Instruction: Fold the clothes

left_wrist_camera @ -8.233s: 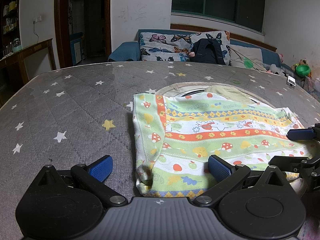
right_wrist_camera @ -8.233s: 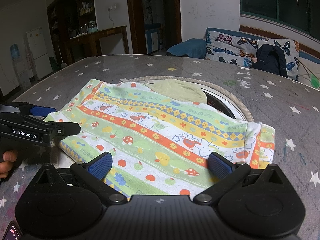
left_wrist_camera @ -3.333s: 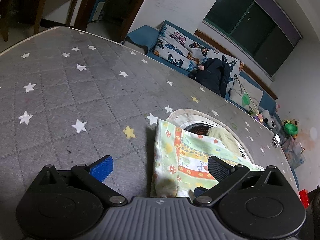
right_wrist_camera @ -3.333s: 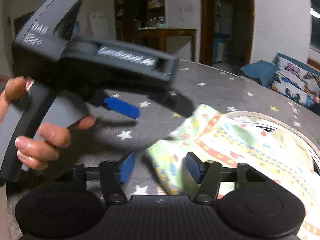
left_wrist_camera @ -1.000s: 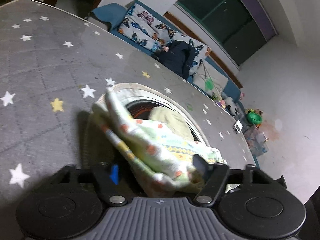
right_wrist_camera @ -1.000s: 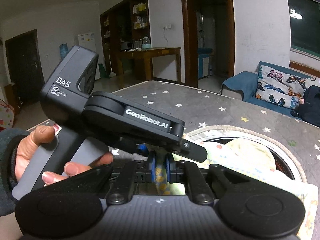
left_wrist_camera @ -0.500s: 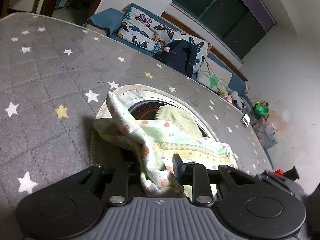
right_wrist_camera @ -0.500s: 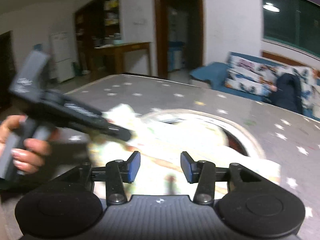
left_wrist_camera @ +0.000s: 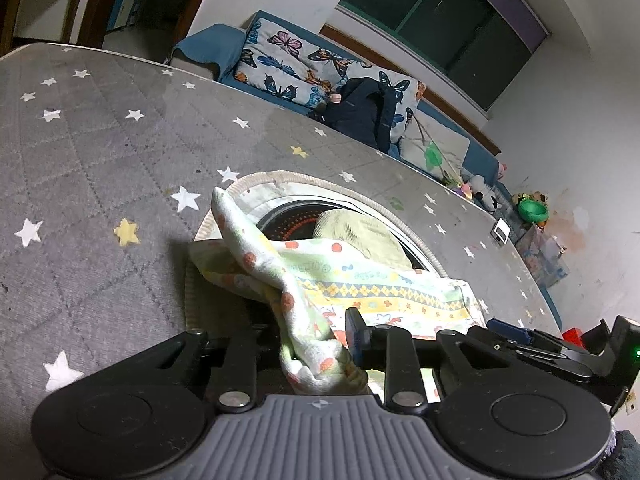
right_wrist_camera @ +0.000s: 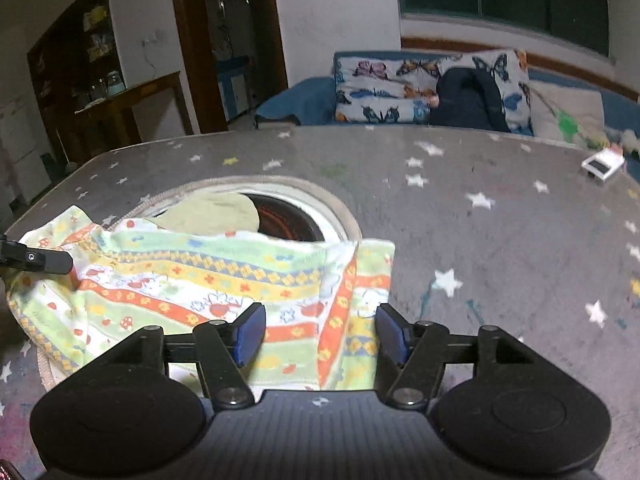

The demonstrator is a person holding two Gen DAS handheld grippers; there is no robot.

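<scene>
the left gripper (left_wrist_camera: pixel 316 340) clamps the patterned garment (right_wrist_camera: pixel 224 276); the right gripper (right_wrist_camera: pixel 320 332) hovers over it, jaws apart.

the bunched corner of the striped mushroom-print cloth (left_wrist_camera: pixel 308 344) hides the left gripper (left_wrist_camera: pixel 320 340) left pad; beyond the cloth, a pale green garment (right_wrist_camera: pixel 208 212) covers part of the round opening (right_wrist_camera: pixel 296 220).

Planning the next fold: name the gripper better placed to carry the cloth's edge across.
Left. The left gripper is shut on a bunched corner of the patterned cloth; the right gripper hangs open above it, gripping nothing.
</scene>
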